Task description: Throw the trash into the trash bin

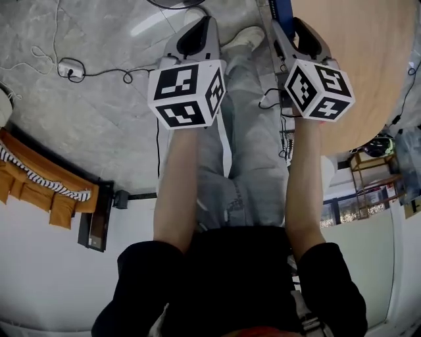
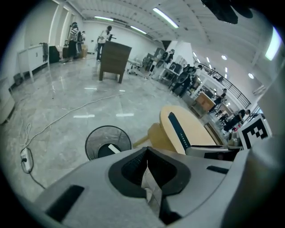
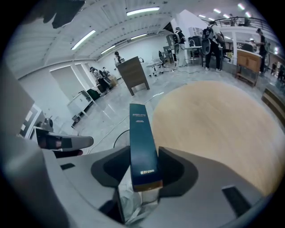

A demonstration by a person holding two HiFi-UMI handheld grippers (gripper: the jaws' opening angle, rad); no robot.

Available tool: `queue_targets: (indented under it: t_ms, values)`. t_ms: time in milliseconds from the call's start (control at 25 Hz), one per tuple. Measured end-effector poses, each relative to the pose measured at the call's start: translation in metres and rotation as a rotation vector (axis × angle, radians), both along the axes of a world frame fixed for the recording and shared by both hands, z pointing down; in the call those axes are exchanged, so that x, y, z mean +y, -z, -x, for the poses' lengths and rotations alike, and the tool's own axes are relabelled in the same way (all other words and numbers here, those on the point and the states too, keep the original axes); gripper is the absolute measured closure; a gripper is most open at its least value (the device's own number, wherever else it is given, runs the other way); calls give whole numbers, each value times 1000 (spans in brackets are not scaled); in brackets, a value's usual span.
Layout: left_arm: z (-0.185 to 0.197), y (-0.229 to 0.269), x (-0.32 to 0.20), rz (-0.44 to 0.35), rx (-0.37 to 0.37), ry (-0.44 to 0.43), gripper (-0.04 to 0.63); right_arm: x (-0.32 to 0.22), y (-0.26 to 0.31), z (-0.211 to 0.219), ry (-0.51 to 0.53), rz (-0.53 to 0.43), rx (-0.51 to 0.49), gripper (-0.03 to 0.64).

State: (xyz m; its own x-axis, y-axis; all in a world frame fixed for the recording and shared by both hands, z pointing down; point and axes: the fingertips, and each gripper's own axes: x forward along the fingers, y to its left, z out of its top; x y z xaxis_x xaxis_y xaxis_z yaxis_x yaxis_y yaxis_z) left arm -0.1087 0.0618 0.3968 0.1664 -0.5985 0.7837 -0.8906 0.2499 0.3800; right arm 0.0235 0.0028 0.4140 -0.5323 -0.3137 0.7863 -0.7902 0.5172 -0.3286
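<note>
From the head view, saw the left gripper [image 1: 205, 23] and right gripper [image 1: 281, 31] held out side by side above the legs [image 1: 247, 151], both forearms straight, parallel and level over the grey floor [image 1: 85, 112]. Caught only the near end of the dark blue box [image 1: 281, 10] poking past the right one, beside the round wooden surface [image 1: 355, 46]. From the left gripper view, found the fingers [image 2: 133, 162] pressed together along a single seam, with nothing seen standing out beyond them. Spotted the mesh trash bin [image 2: 108, 141] on the floor just ahead and slightly left, open-topped, with a white scrap [image 2: 113, 148] already inside. From the right gripper view, found the fingers [image 3: 171, 171] clamped on the box [image 3: 141, 147], gripped near its rear end, with its long axis running straight forward along them and tilted a little upward. Saw the surface [image 3: 213, 116] spread to the right. Judged the bin to lie low and to the left of the box, nearer the empty left gripper than the loaded right one. Expected a swing leftward across the body and a downward tip of the box before any release.
</note>
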Motion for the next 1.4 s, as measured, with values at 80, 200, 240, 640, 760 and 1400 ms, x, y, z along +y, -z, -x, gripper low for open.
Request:
queue_targets:
  t_ms: [80, 200, 240, 640, 760, 1400]
  values:
    - [24, -3, 8, 6, -3, 42, 586, 5, -5, 25, 35, 14, -4, 423]
    - [53, -7, 18, 16, -8, 95, 586, 12, -17, 55, 94, 35, 8, 423]
    - [61, -8, 20, 18, -9, 108, 586, 14, -22, 63, 117, 41, 18, 423]
    - [130, -42, 49, 54, 14, 200, 586, 38, -91, 142, 257, 138, 90, 423]
    - [137, -67, 55, 79, 25, 220, 586, 37, -114, 155, 276, 157, 99, 423]
    - [128, -80, 12, 103, 39, 84, 586, 4, -111, 160, 180, 113, 10, 545]
